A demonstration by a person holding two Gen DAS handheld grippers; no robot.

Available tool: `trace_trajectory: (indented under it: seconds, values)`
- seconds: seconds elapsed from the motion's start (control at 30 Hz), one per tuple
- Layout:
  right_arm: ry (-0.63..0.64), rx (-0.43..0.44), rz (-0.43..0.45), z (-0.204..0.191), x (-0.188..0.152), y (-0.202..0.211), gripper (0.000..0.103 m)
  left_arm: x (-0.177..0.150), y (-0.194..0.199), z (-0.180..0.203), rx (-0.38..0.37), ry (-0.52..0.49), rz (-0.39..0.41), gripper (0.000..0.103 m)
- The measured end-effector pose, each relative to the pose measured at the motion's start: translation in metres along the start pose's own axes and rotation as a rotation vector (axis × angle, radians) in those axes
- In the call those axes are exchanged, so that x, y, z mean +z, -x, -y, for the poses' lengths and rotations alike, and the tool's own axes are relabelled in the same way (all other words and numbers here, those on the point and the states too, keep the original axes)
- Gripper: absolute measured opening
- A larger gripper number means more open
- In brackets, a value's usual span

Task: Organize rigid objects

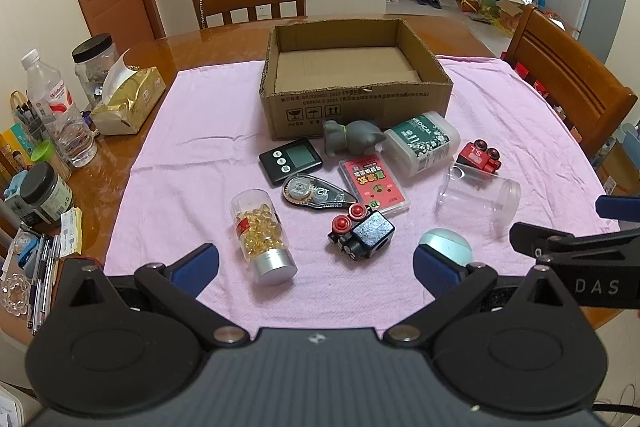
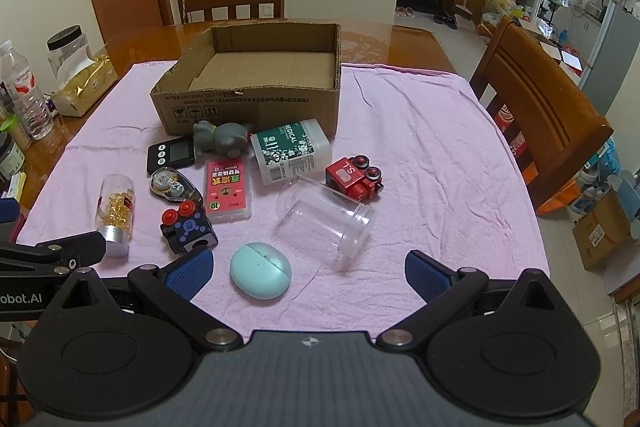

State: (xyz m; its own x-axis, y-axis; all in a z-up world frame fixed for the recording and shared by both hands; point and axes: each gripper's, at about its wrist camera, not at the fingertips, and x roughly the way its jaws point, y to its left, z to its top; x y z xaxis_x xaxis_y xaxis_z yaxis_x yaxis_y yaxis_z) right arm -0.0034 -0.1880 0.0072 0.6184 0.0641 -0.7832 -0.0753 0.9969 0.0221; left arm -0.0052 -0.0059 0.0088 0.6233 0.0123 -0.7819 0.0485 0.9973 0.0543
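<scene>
Both grippers, left gripper (image 1: 316, 263) and right gripper (image 2: 308, 273), hover with fingers apart, holding nothing. The open brown cardboard box (image 1: 436, 67) sits on the pink-clothed desk (image 1: 192, 131). Only the right view shows the whole pale-blue oval case (image 2: 260, 269).

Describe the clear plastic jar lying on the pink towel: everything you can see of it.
The clear plastic jar is a see-through cylinder with a ribbed, threaded neck, no lid and nothing visible inside. It lies on its side on the pink towel, mouth towards the cameras and angled right. The red toy train sits just behind it, seemingly touching or nearly so; the mint case lies apart at its front left. Neither claw touches it.
</scene>
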Motion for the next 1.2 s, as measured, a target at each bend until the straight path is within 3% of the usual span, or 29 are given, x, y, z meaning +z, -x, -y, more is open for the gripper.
trace_trajectory:
  seconds: [1.2]
  values:
    - [0.010, 0.024, 0.018, 0.010, 0.007, 0.009, 0.103, 0.008, 0.014, 0.013, 0.011, -0.032, 0.022, 0.102]
